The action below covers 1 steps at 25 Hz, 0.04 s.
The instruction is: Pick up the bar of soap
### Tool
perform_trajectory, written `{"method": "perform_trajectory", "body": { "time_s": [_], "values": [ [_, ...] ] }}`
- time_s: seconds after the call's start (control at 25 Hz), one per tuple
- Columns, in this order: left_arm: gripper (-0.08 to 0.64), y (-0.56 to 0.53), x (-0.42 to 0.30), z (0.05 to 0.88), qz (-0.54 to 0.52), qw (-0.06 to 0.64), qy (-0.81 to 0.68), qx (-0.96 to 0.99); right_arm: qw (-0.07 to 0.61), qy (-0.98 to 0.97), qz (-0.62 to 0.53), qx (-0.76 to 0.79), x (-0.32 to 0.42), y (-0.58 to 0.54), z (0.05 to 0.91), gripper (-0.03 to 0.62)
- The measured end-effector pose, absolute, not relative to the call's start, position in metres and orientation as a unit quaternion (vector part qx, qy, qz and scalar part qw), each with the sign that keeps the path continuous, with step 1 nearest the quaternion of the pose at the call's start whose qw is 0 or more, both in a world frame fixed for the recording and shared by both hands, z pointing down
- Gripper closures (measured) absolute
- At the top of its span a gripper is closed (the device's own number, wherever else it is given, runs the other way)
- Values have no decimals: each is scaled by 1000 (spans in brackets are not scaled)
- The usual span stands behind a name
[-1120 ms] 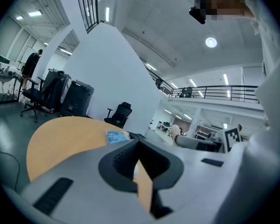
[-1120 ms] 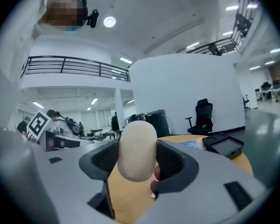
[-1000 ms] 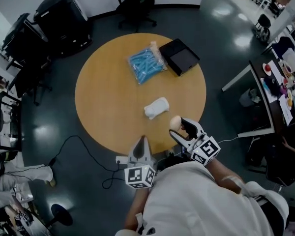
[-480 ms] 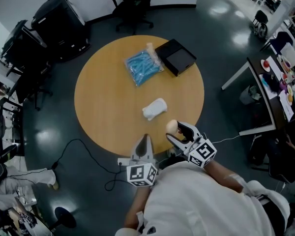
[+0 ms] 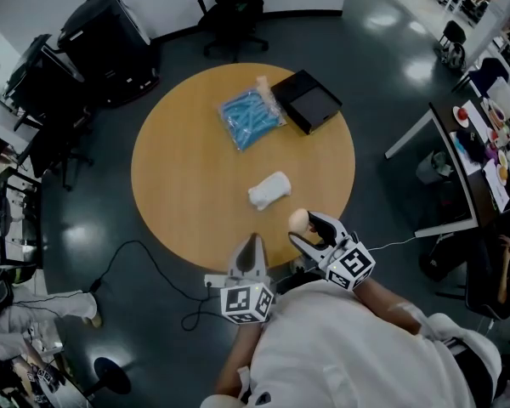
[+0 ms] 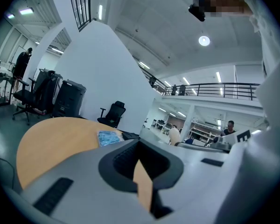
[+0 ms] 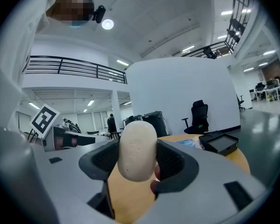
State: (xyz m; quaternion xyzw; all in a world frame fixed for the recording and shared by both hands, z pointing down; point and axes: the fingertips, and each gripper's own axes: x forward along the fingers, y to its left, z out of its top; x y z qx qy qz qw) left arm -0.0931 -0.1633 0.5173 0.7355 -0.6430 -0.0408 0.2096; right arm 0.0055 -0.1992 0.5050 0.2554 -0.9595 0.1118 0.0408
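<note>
The bar of soap [image 7: 137,149] is a cream oval, clamped upright between the jaws of my right gripper [image 7: 139,161]. In the head view the soap [image 5: 299,220] sits at the tip of the right gripper [image 5: 308,230], over the near right edge of the round wooden table [image 5: 187,185]. My left gripper [image 5: 252,251] hangs at the table's near edge with its jaws together and nothing in them. In the left gripper view the left gripper [image 6: 141,164] points across the tabletop, and the soap [image 6: 175,136] shows to the right.
On the table lie a white crumpled cloth [image 5: 269,189], a blue plastic packet [image 5: 251,116] and a black box [image 5: 306,99]. Office chairs [image 5: 236,7] and dark cabinets [image 5: 106,36] stand beyond the table. A black cable [image 5: 144,257] runs over the floor at the near left.
The right gripper with the soap has drawn slightly back toward the table's near edge over the last second. The left gripper has stayed put.
</note>
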Motion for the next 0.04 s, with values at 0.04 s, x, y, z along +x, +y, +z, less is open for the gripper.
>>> {"method": "perform_trajectory", "body": {
  "time_s": [0.04],
  "values": [
    [555,-163,-94,518,-41,210,-643,735,41,-960,111,255,5,-199,505,331]
  ]
}}
